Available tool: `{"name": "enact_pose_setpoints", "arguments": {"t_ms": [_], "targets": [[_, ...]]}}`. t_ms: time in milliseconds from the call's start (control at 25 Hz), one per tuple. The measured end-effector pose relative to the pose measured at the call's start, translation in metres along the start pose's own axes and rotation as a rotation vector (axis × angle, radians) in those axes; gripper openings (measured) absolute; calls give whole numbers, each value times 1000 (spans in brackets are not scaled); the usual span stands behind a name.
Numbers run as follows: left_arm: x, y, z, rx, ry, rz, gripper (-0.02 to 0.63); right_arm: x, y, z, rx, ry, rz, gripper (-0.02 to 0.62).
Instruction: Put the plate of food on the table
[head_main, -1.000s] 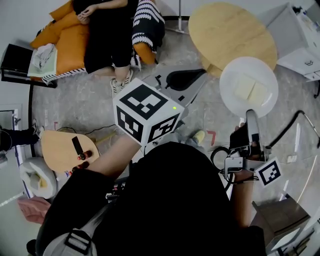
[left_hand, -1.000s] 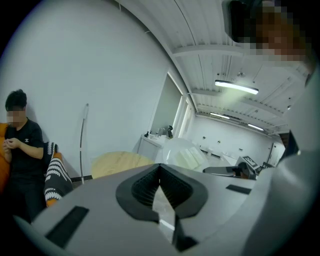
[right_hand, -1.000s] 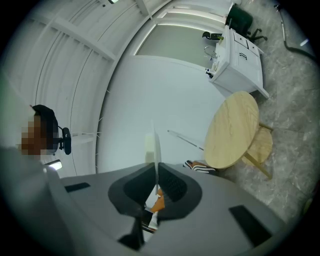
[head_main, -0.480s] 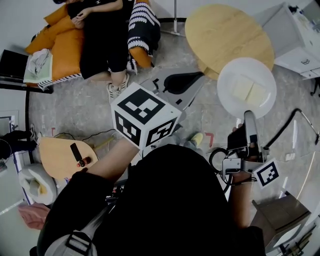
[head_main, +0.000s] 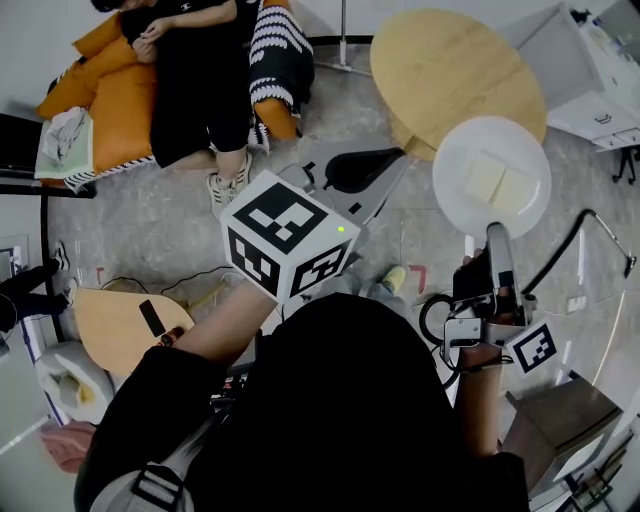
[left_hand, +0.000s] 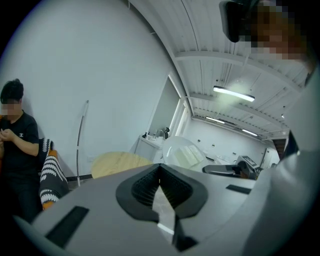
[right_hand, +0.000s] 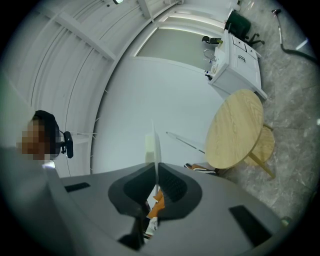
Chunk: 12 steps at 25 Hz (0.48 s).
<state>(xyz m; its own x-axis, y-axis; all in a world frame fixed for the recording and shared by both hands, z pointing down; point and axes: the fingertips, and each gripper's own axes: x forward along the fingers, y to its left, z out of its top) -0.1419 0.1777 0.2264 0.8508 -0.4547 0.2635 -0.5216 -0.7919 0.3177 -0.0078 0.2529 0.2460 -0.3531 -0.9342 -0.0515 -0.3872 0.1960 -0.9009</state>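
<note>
The white plate (head_main: 520, 150) carries the food (head_main: 497, 181), two pale flat squares lying side by side. It hangs in the air face up, reaching out from the tips of the right hand-held gripper (right_hand: 156, 169). That gripper's jaws are nearly together, clamped on the plate's near rim. In the right gripper view the plate runs edge-on as a thin line straight out from between them.

The round wooden desk (head_main: 455, 70) stands ahead of this gripper, past the plate. From the head view the plate overlaps the desk's near edge, but I cannot tell whether it is over the top.

The left hand-held gripper (left_hand: 160, 167) is held out beside the right one, apart from the plate, its jaws closed tip to tip with nothing between them.

Beyond the left hand-held gripper and off to its left, a person (head_main: 205, 70) sits on an orange sofa (head_main: 110, 90). A white cabinet (head_main: 590, 75) stands ahead of the right hand-held gripper, beside the desk.
</note>
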Motion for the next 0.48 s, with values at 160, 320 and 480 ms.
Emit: {"name": "enact_pose_setpoints", "arguments": {"t_ms": [160, 320, 480], "targets": [[-7, 13, -1, -4, -1, -20, 8, 11, 3, -7, 5, -20, -2, 21], [-12, 21, 0, -1, -4, -26, 8, 18, 9, -13, -11, -22, -7, 21], [-14, 22, 1, -7, -16, -31, 8, 19, 11, -12, -18, -23, -17, 21]]}}
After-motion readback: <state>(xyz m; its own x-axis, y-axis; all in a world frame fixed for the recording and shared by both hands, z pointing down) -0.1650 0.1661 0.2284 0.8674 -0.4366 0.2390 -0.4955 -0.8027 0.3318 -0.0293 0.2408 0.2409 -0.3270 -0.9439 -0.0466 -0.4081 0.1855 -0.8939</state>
